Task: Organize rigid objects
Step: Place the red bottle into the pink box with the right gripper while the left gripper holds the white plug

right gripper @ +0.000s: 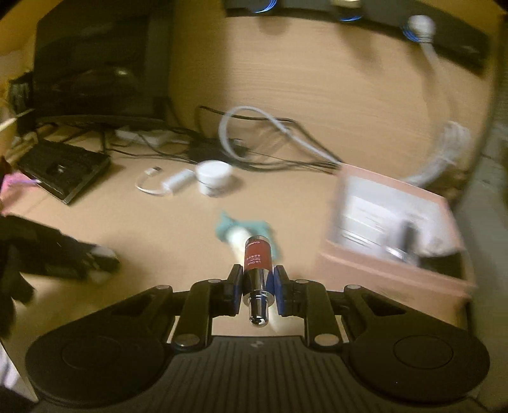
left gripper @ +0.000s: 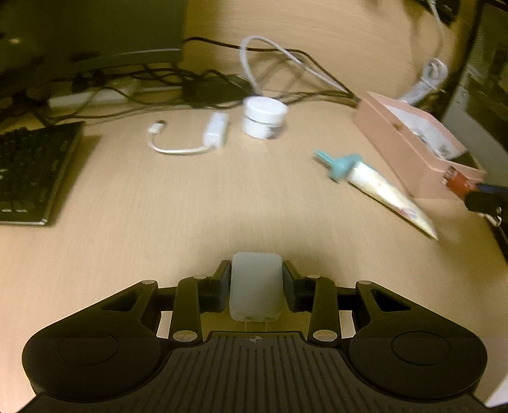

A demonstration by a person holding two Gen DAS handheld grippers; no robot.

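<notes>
My right gripper [right gripper: 256, 279] is clamped on a red lip tube [right gripper: 257, 254], pads on its chrome end, the red body pointing forward above the desk [right gripper: 177, 241]. My left gripper [left gripper: 256, 279] squeezes a white charger [left gripper: 256, 286] between both pads, its prongs toward the camera.

Just ahead of the lip tube, partly hidden behind it, lies a cream tube with a teal cap [right gripper: 250, 227]; from the left wrist the same tube [left gripper: 381, 184] lies flat on the desk with its cap pointing away, its flat end near the pink box [left gripper: 409, 146]. The box sits at the right, open on top; inside I make out pale packaging and something dark and upright, too blurred to name. In the left view the lip tube's red end [left gripper: 460, 182] shows just beside the box's near corner.

Farther back stand a white jar [left gripper: 264, 117] and, just left of it, a white adapter [left gripper: 216, 128] with a short looped lead. Behind them runs a tangle of dark cables [left gripper: 165, 79] and a white cord [left gripper: 270, 54]. A keyboard [left gripper: 31, 171] lies at the left, cut off by the frame edge, with a dark monitor [left gripper: 89, 28] behind it.

In the right view, my left gripper shows as a dark smear at the left edge. Both views are motion-blurred, so labels are mostly unreadable.
</notes>
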